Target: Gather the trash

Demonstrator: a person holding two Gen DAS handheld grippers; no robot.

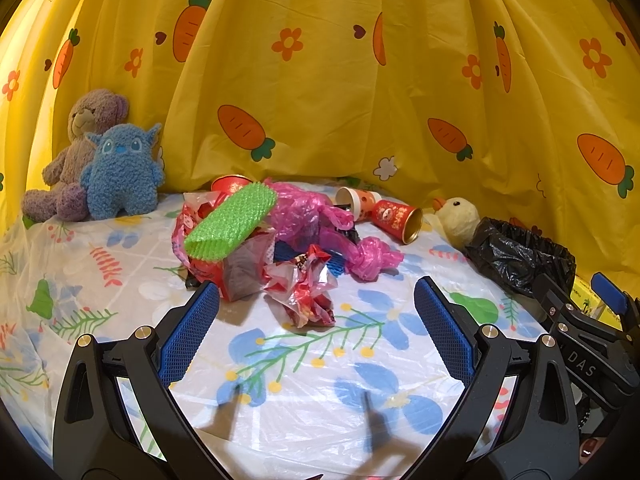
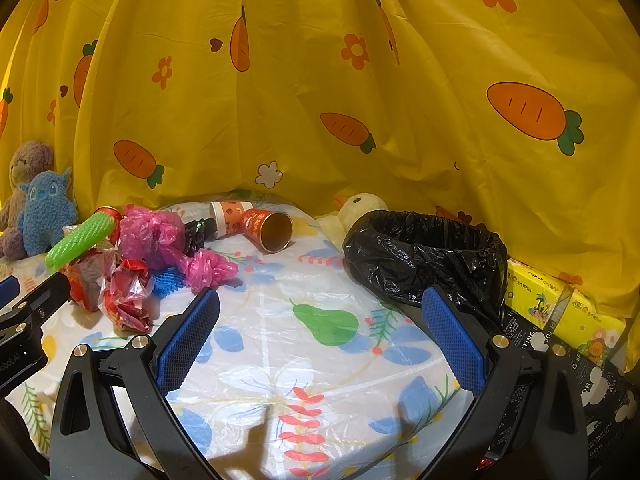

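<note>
A heap of trash lies mid-table: a green foam net sleeve (image 1: 230,222) (image 2: 78,238), pink plastic bags (image 1: 316,224) (image 2: 160,236), a crumpled red and white wrapper (image 1: 306,292) (image 2: 126,294) and two tipped paper cups (image 1: 396,218) (image 2: 266,226). A bin lined with a black bag (image 1: 520,258) (image 2: 424,256) stands at the right. My left gripper (image 1: 316,300) is open, its fingers flanking the near side of the crumpled wrapper without touching it. My right gripper (image 2: 320,308) is open over bare tablecloth, its right finger close to the bin.
Two plush toys, brown and blue (image 1: 92,168) (image 2: 36,208), sit at the back left; a plush duck (image 1: 456,216) (image 2: 360,208) lies behind the bin. Yellow tissue packs (image 2: 560,308) rest right of the bin. A yellow carrot-print curtain (image 1: 340,80) closes the back. The table wears a floral cloth (image 2: 304,360).
</note>
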